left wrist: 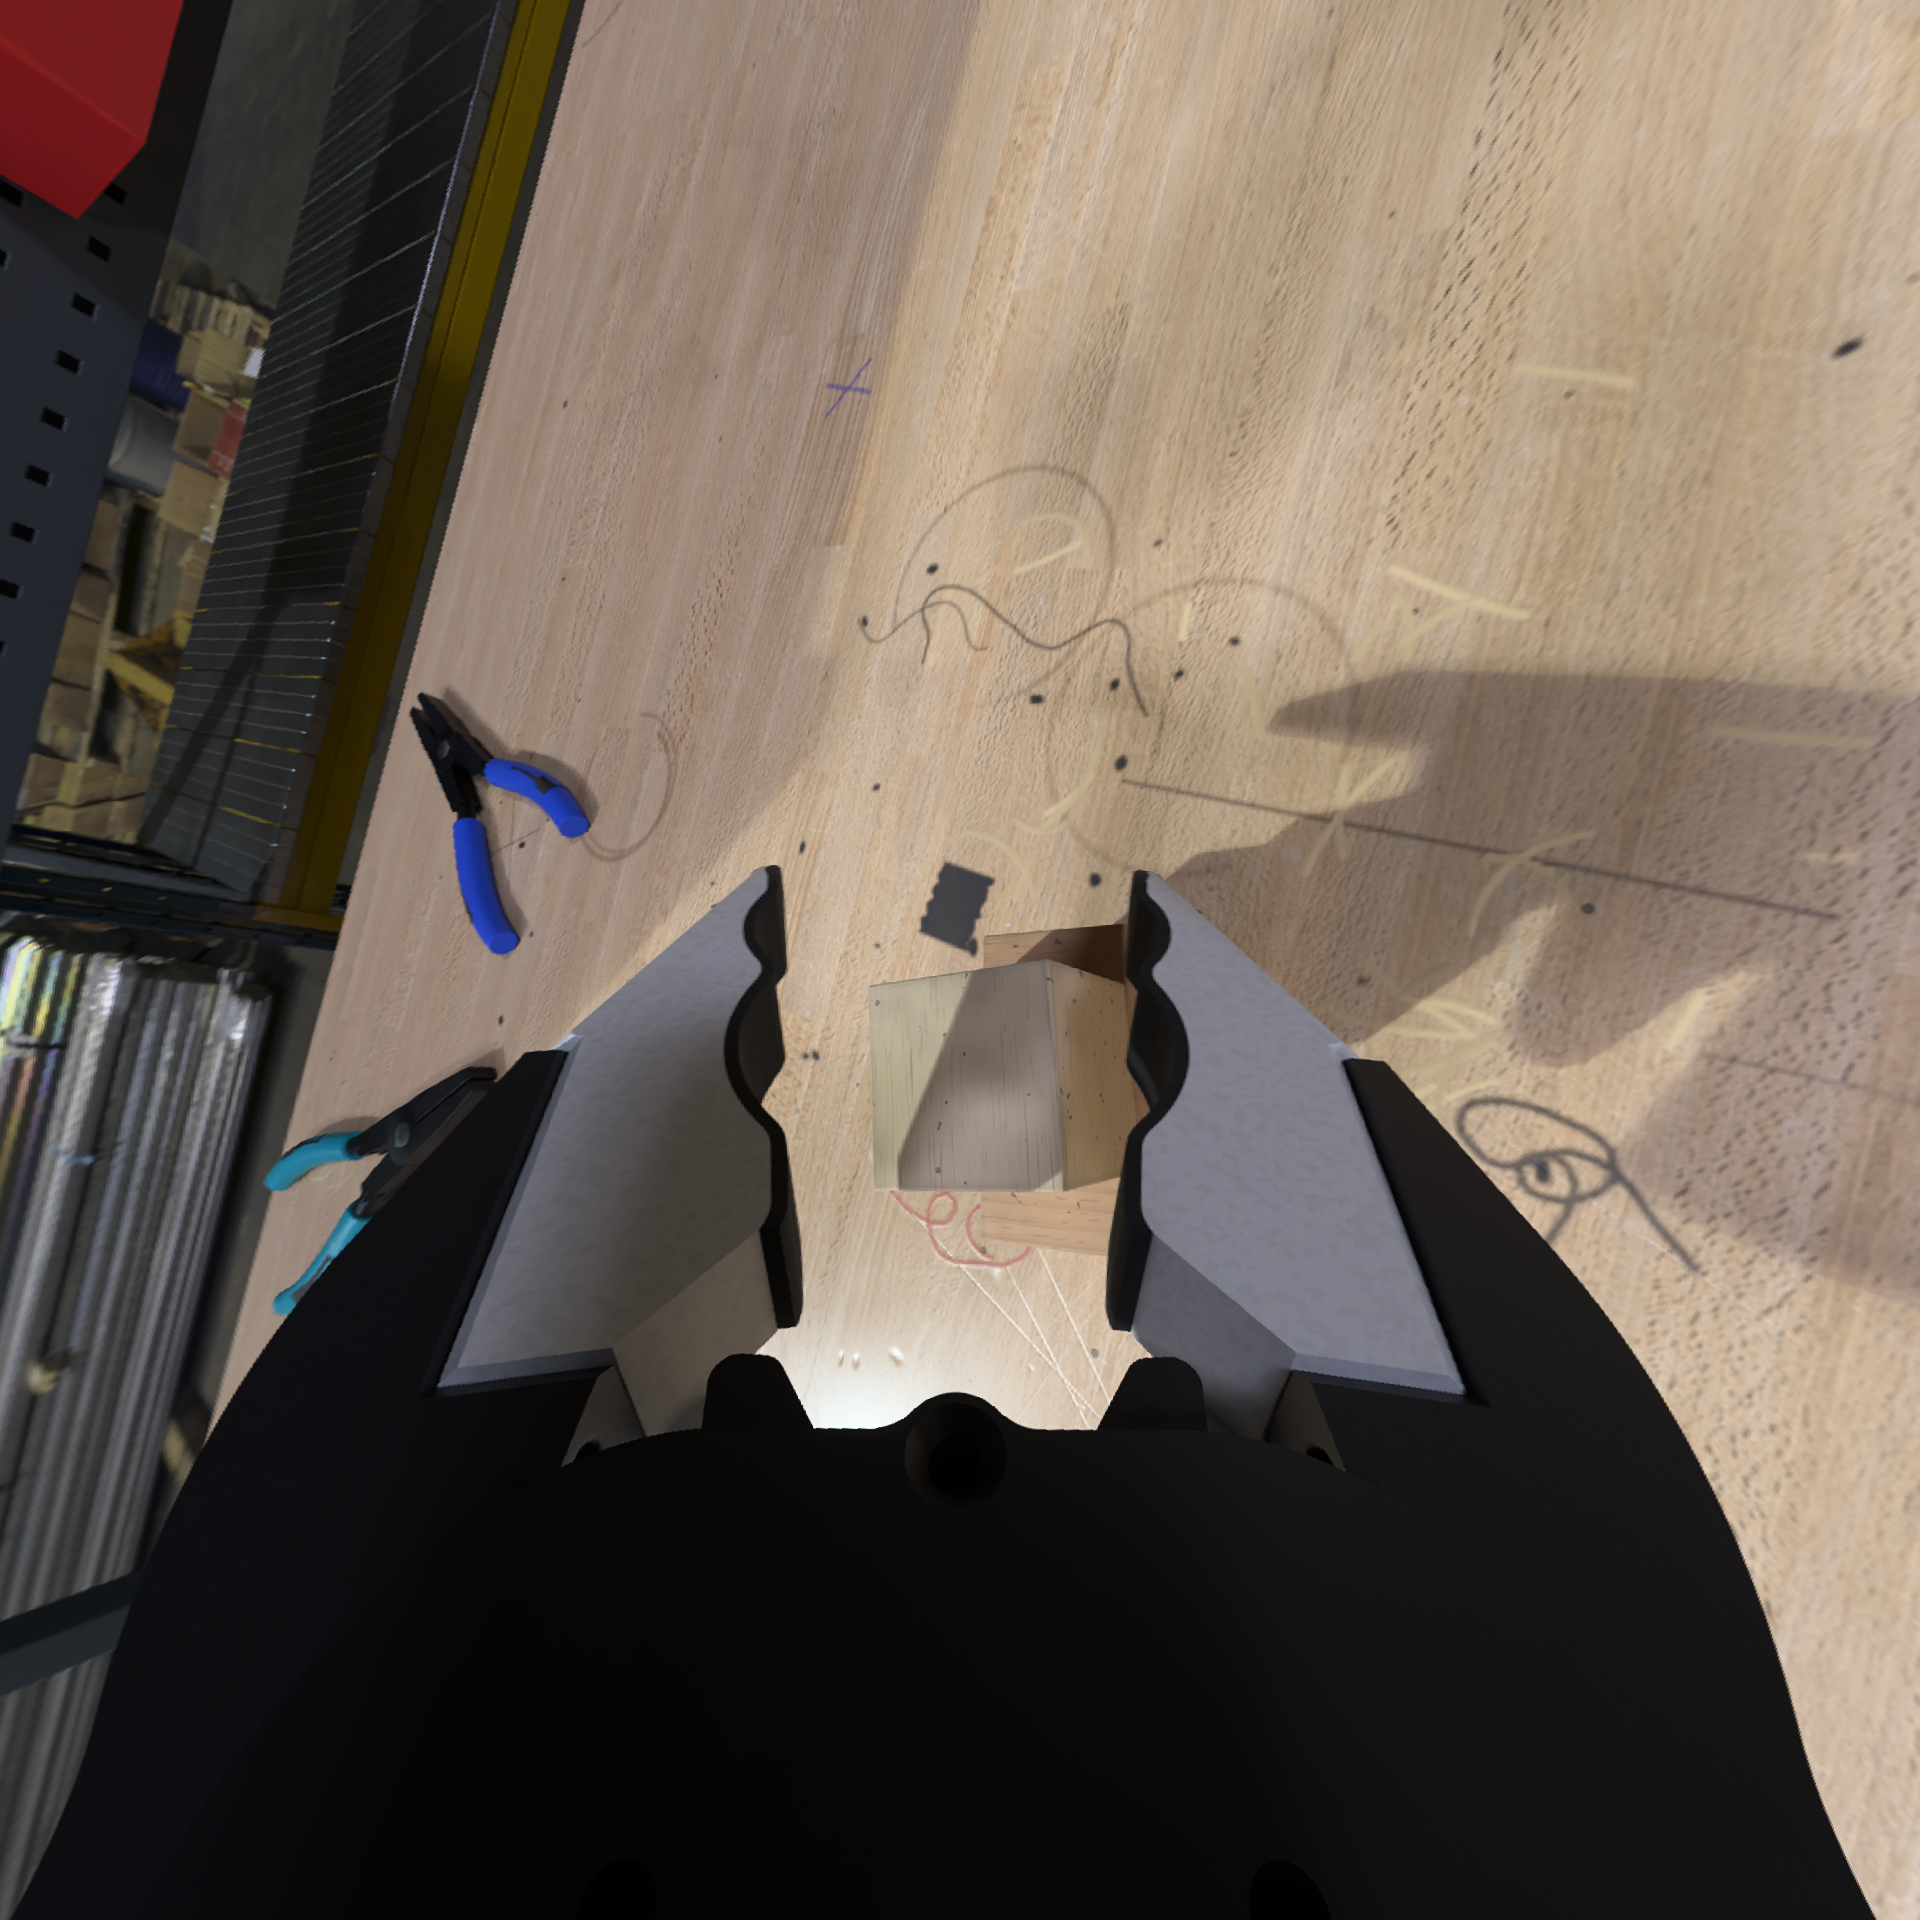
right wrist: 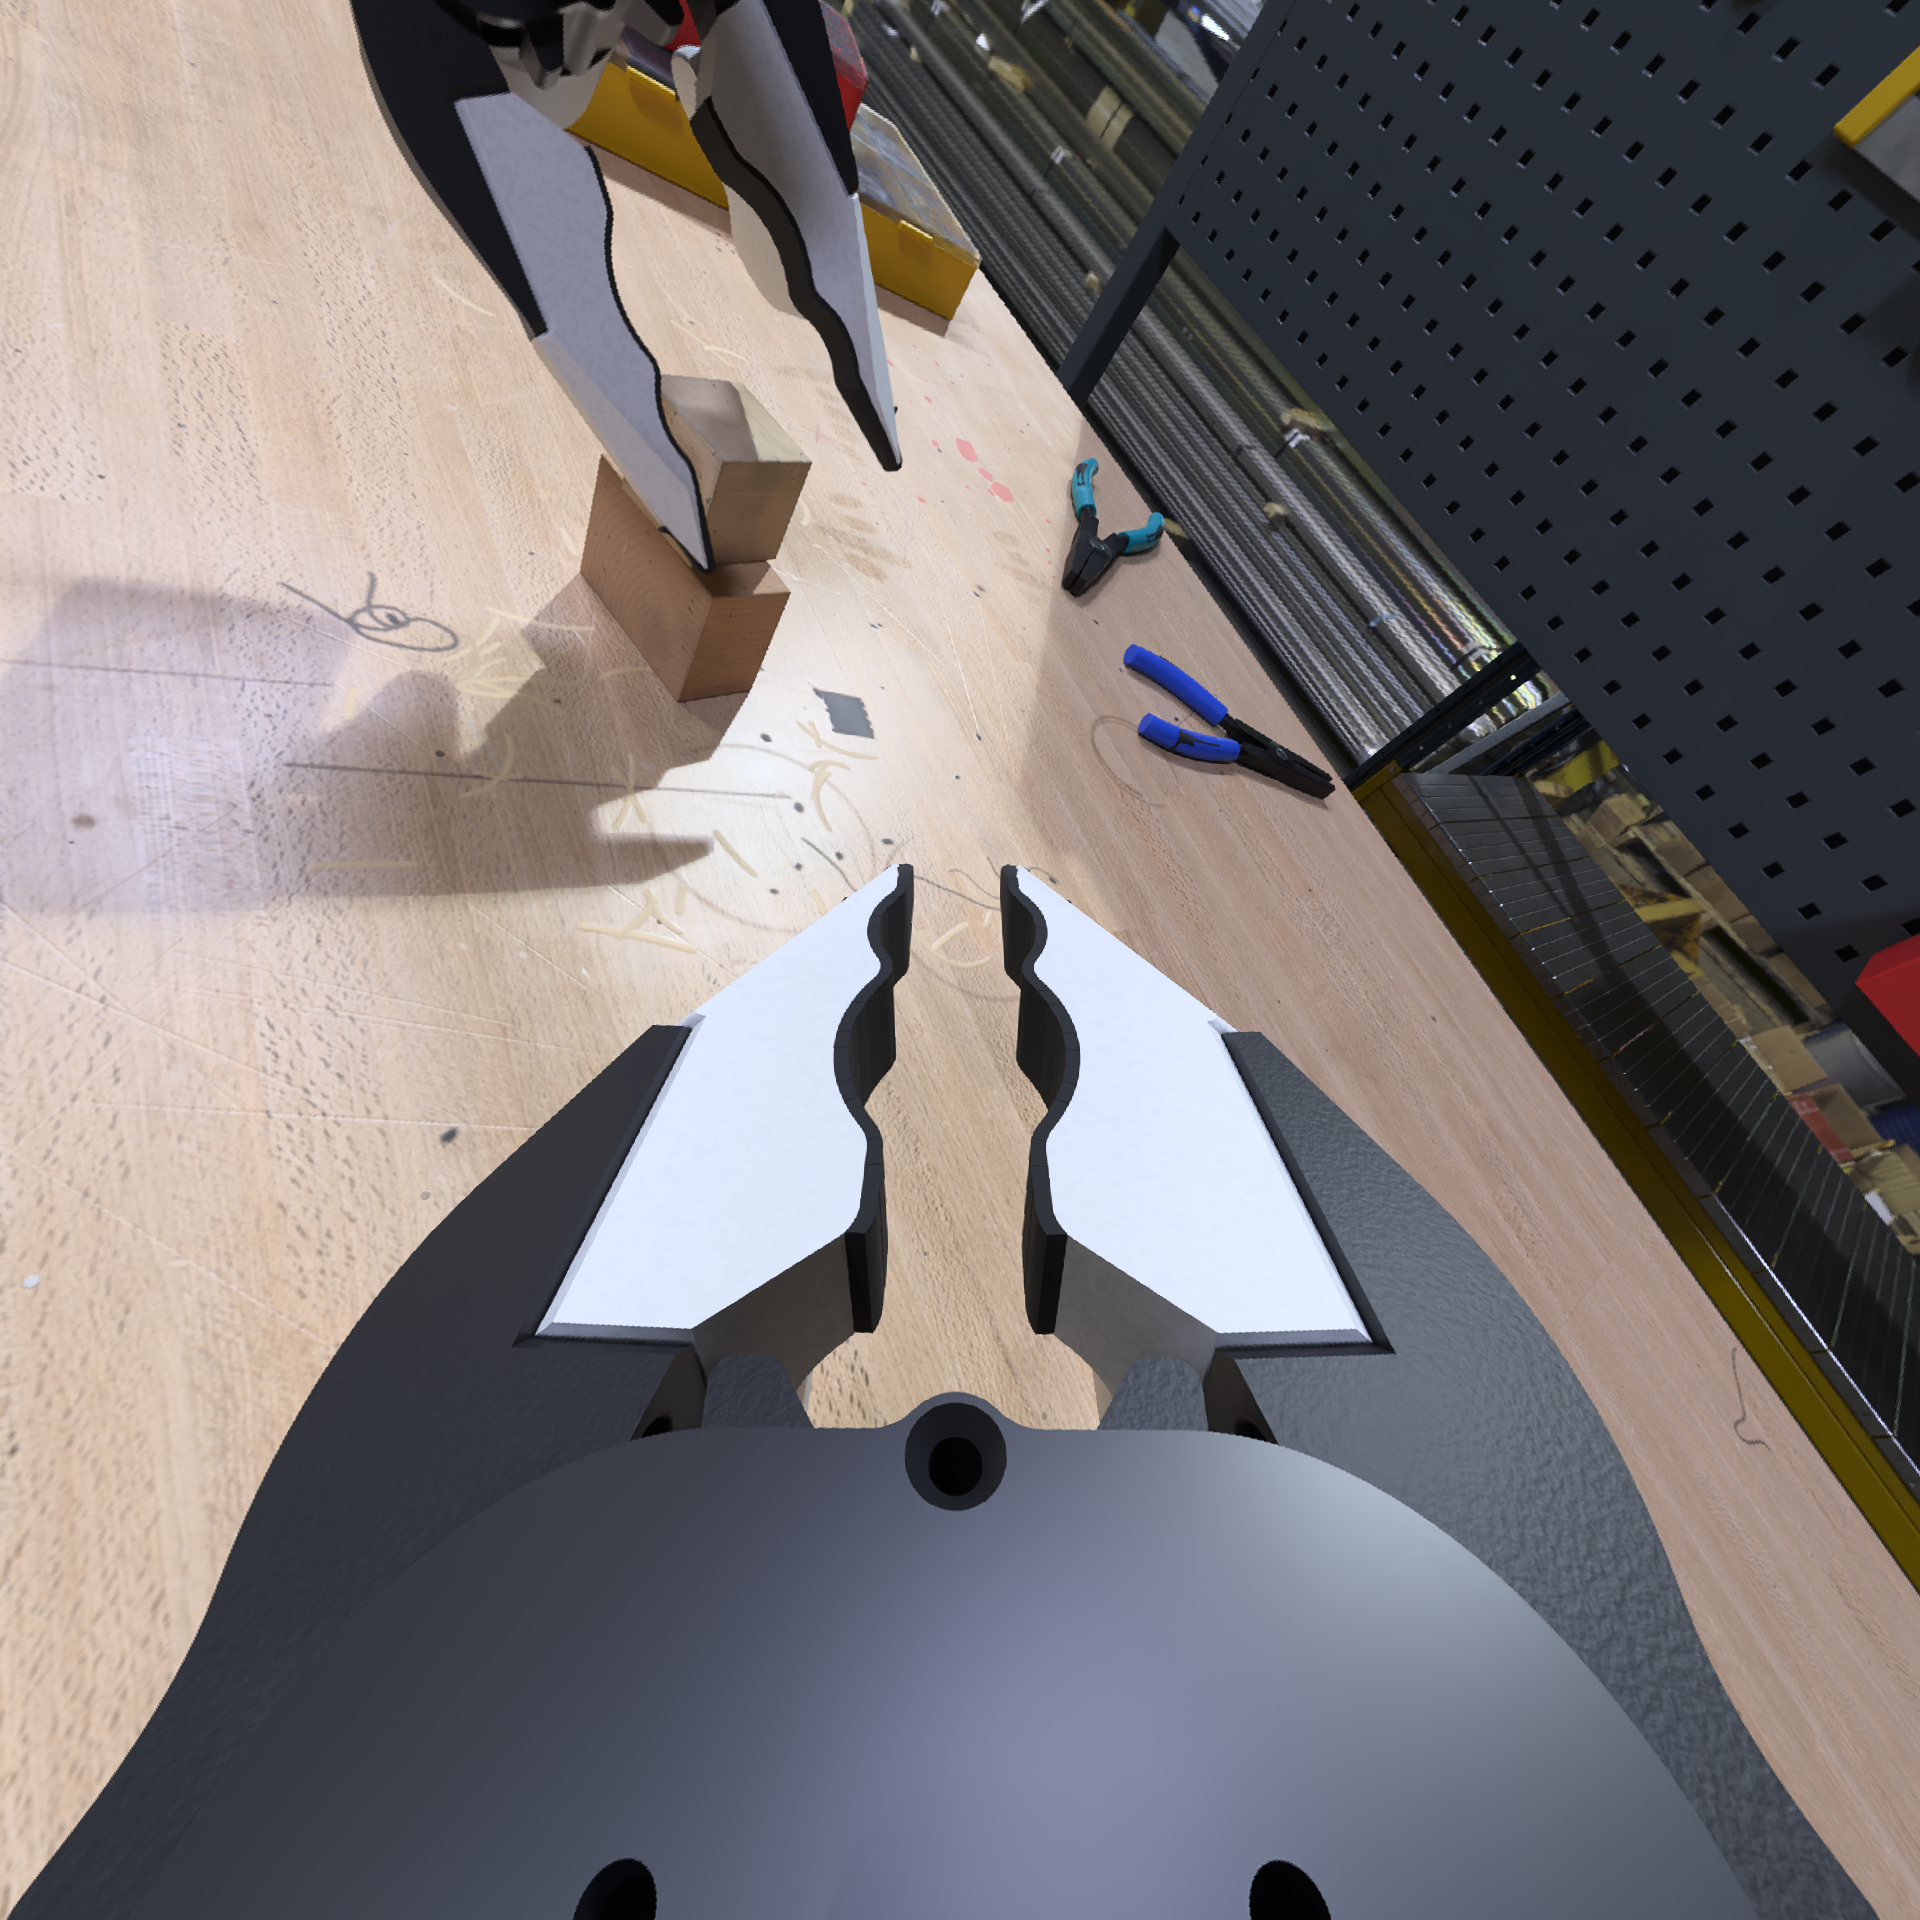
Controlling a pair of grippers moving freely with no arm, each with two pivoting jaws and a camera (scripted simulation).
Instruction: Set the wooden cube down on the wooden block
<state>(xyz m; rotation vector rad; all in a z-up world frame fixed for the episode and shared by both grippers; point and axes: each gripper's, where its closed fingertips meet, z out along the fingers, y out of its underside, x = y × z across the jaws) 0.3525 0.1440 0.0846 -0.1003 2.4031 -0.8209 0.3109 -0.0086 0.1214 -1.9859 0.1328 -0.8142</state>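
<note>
The pale wooden cube (left wrist: 977,1081) rests on the darker wooden block (left wrist: 1039,1221) on the workbench, overhanging it on one side. My left gripper (left wrist: 956,883) is open and points down, with the cube between its fingers. The right wrist view shows one left finger (right wrist: 623,416) against the side of the cube (right wrist: 748,457), the other finger apart from it, and the block (right wrist: 675,613) underneath. My right gripper (right wrist: 956,878) is empty, low over the bench away from the block, its jaws a narrow gap apart.
Blue-handled pliers (left wrist: 483,831) and teal-handled pliers (left wrist: 343,1174) lie near the bench's yellow-rimmed edge (right wrist: 1558,1049). A small dark flat piece (left wrist: 956,904) lies beside the block. A yellow box (right wrist: 914,249) and a dark pegboard (right wrist: 1558,416) stand beyond.
</note>
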